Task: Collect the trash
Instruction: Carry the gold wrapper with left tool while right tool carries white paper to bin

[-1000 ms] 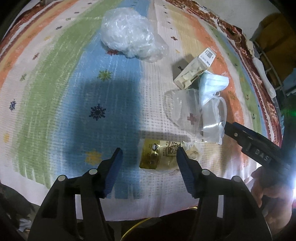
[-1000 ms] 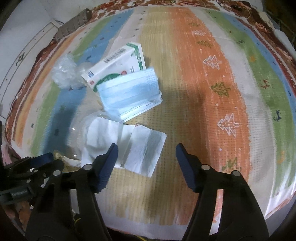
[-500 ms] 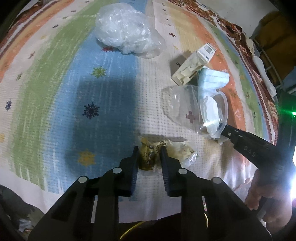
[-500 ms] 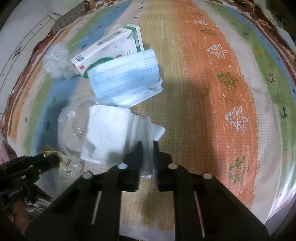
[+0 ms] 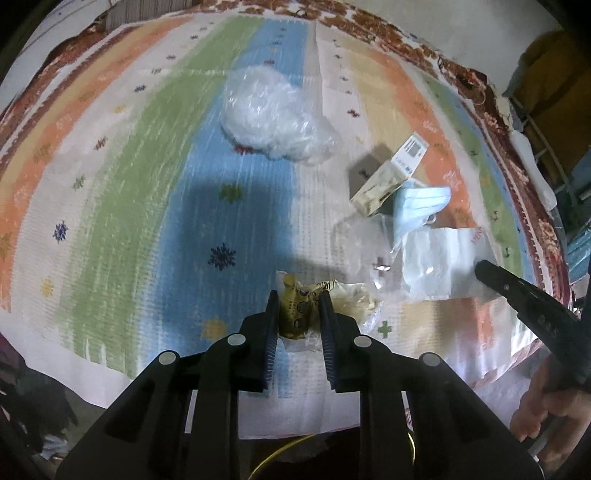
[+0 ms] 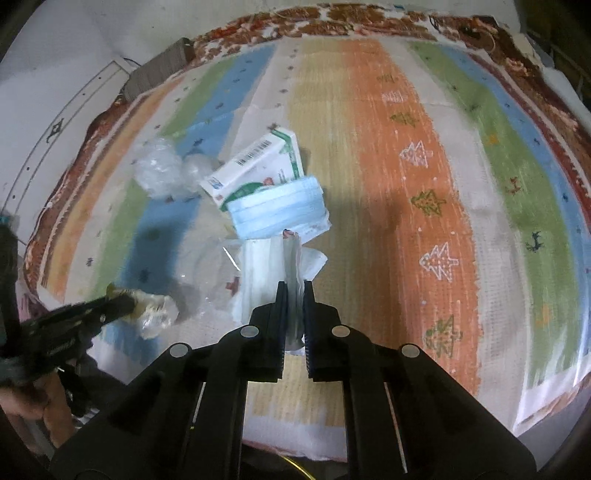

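The place looks like a home. A striped woven cloth point(image 6: 402, 155) with small tree and star motifs covers the worktop, over a red patterned rug point(image 6: 354, 14). Household litter lies on it: a face mask point(image 6: 277, 212), a medicine box point(image 6: 258, 166), crumpled plastic point(image 5: 273, 114).

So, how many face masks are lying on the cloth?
1. The blue face mask lies against the green-and-white box, just beyond the white tissue in the right gripper. Another could hide underneath.
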`<act>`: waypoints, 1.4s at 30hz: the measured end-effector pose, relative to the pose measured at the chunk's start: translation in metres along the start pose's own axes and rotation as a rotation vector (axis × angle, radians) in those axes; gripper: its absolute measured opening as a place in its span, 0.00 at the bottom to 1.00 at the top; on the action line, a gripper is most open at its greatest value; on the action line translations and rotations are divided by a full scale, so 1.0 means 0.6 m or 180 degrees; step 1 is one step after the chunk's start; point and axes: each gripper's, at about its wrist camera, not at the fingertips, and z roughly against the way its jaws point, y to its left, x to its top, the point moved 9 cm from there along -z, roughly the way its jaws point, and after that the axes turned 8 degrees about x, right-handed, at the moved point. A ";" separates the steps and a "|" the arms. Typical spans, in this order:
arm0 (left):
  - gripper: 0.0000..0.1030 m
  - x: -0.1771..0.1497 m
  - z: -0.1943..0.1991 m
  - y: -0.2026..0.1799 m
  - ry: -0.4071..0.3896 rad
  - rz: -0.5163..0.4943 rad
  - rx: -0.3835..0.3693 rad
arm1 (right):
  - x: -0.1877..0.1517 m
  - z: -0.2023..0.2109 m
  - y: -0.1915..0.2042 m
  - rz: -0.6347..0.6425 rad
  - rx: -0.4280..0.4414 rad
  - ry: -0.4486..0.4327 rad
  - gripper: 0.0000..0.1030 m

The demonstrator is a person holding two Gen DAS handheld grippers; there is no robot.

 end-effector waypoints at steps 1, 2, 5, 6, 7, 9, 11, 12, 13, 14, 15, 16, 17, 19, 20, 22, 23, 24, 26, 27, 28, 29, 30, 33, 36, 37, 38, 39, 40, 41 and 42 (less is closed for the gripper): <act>0.19 0.001 0.005 -0.002 -0.0018 -0.0013 -0.0013 | 0.003 0.009 0.004 0.0008 -0.0001 -0.0035 0.07; 0.19 0.001 0.008 -0.005 -0.0031 -0.0017 -0.0020 | 0.003 0.013 0.004 -0.0009 0.0026 -0.0047 0.07; 0.19 0.004 0.014 -0.012 -0.0061 -0.0013 -0.0053 | -0.001 0.027 0.016 -0.0116 0.0221 -0.0061 0.07; 0.19 0.002 0.015 -0.013 -0.0057 0.0012 -0.0094 | -0.002 0.030 0.022 -0.0105 0.0264 -0.0064 0.07; 0.19 0.000 0.013 -0.017 -0.0019 0.0050 -0.0175 | -0.003 0.033 0.027 -0.0077 0.0273 -0.0071 0.07; 0.19 -0.004 0.013 -0.019 0.0019 0.0050 -0.0196 | -0.006 0.038 0.035 0.0000 0.0231 -0.0084 0.07; 0.19 -0.004 0.020 -0.018 -0.0029 0.0016 -0.0134 | -0.008 0.043 0.040 0.0013 0.0245 -0.0092 0.07; 0.19 -0.003 0.025 -0.018 -0.0047 0.0011 -0.0132 | -0.009 0.048 0.043 0.0022 0.0247 -0.0099 0.07; 0.19 -0.001 0.032 -0.017 -0.0075 0.0026 -0.0144 | -0.011 0.053 0.047 0.0049 0.0240 -0.0108 0.07; 0.19 0.001 0.038 -0.016 -0.0098 0.0044 -0.0163 | -0.012 0.057 0.049 0.0071 0.0225 -0.0114 0.07; 0.19 0.002 0.046 -0.015 -0.0120 0.0067 -0.0197 | -0.014 0.064 0.052 0.0114 0.0196 -0.0128 0.07; 0.19 0.002 0.052 -0.014 -0.0138 0.0078 -0.0213 | -0.016 0.070 0.056 0.0154 0.0174 -0.0139 0.07; 0.19 0.002 0.059 -0.013 -0.0163 0.0085 -0.0210 | -0.018 0.077 0.061 0.0188 0.0173 -0.0158 0.07; 0.19 0.002 0.073 -0.011 -0.0238 0.0055 -0.0150 | -0.022 0.090 0.069 0.0221 0.0198 -0.0191 0.07; 0.19 0.001 0.080 -0.012 -0.0274 0.0030 -0.0136 | -0.023 0.098 0.072 0.0240 0.0196 -0.0220 0.07; 0.19 -0.002 0.093 -0.015 -0.0313 0.0024 -0.0165 | -0.027 0.112 0.078 0.0269 0.0197 -0.0267 0.07; 0.19 -0.004 0.101 -0.016 -0.0333 0.0034 -0.0202 | -0.028 0.117 0.082 0.0275 0.0211 -0.0279 0.07; 0.19 -0.004 0.106 -0.017 -0.0348 0.0042 -0.0223 | -0.032 0.124 0.086 0.0288 0.0229 -0.0293 0.07; 0.19 -0.009 0.123 -0.020 -0.0400 0.0074 -0.0287 | -0.040 0.134 0.093 0.0325 0.0236 -0.0315 0.07; 0.19 -0.014 0.129 -0.020 -0.0414 0.0100 -0.0314 | -0.044 0.139 0.097 0.0345 0.0241 -0.0326 0.07; 0.19 -0.017 0.134 -0.022 -0.0419 0.0122 -0.0342 | -0.048 0.143 0.099 0.0356 0.0247 -0.0334 0.07; 0.19 -0.021 0.139 -0.024 -0.0421 0.0133 -0.0373 | -0.054 0.150 0.104 0.0370 0.0259 -0.0350 0.07; 0.19 -0.025 0.143 -0.028 -0.0427 0.0135 -0.0407 | -0.058 0.156 0.107 0.0376 0.0271 -0.0363 0.07; 0.19 -0.036 0.153 -0.033 -0.0472 0.0156 -0.0425 | -0.071 0.174 0.116 0.0379 0.0315 -0.0412 0.07; 0.19 -0.046 0.151 -0.021 -0.0437 0.0398 -0.0480 | -0.085 0.189 0.123 0.0425 0.0307 -0.0448 0.07; 0.19 -0.050 0.150 -0.019 -0.0411 0.0451 -0.0522 | -0.093 0.193 0.124 0.0450 0.0295 -0.0447 0.07; 0.19 -0.055 0.150 -0.019 -0.0390 0.0480 -0.0549 | -0.097 0.194 0.125 0.0459 0.0292 -0.0444 0.07; 0.19 -0.059 0.150 -0.019 -0.0372 0.0491 -0.0566 | -0.103 0.197 0.126 0.0461 0.0295 -0.0445 0.07; 0.19 -0.064 0.152 -0.021 -0.0374 0.0486 -0.0567 | -0.110 0.201 0.128 0.0454 0.0316 -0.0448 0.07; 0.19 -0.068 0.154 -0.022 -0.0381 0.0476 -0.0558 | -0.114 0.205 0.130 0.0449 0.0336 -0.0452 0.07; 0.19 -0.072 0.156 -0.023 -0.0391 0.0465 -0.0545 | -0.120 0.211 0.134 0.0447 0.0365 -0.0464 0.07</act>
